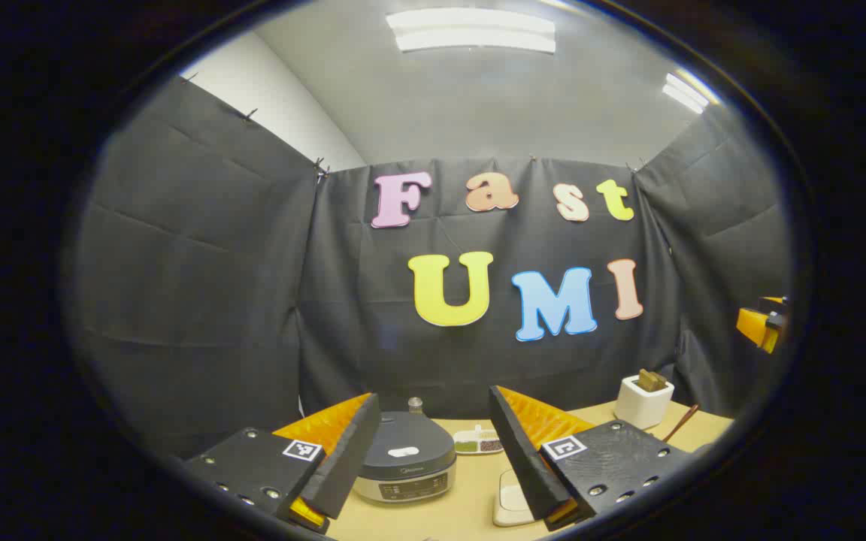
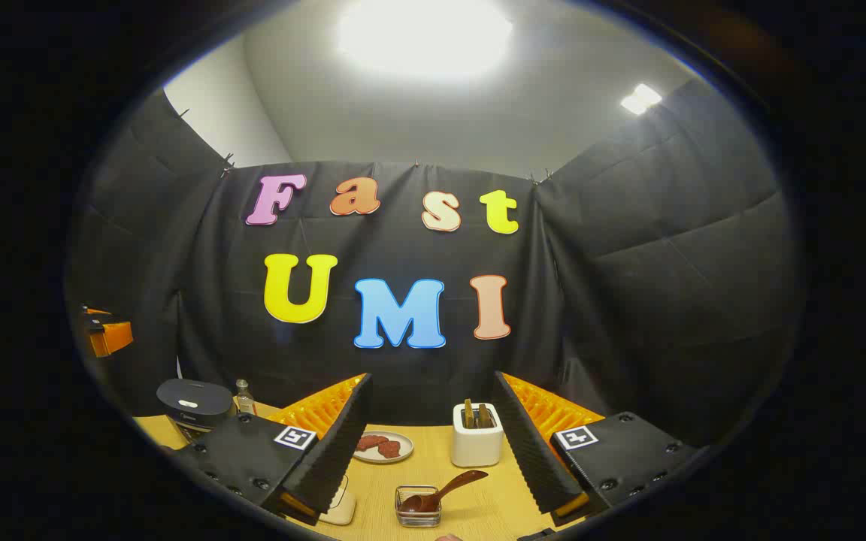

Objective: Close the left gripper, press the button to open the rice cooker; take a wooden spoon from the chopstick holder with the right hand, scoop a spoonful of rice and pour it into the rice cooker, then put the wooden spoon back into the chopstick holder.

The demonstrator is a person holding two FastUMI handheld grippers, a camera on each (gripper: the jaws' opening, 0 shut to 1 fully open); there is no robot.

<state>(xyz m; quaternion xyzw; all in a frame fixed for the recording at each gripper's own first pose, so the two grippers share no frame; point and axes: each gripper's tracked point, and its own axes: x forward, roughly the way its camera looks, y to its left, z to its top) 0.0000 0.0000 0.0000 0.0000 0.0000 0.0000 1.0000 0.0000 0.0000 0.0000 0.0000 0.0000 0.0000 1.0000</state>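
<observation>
Two claws [image 1: 425, 466] [image 2: 429, 458] gaping, gripping nothing. Cooker [image 1: 405, 462] lid down, button unpressed. Spoon [image 2: 440, 492] resting in glass dish, right of cooker. Everything left.

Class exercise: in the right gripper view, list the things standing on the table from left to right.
Rice cooker → small bottle → plate of red pieces → glass dish holding a wooden spoon → white chopstick holder.
</observation>
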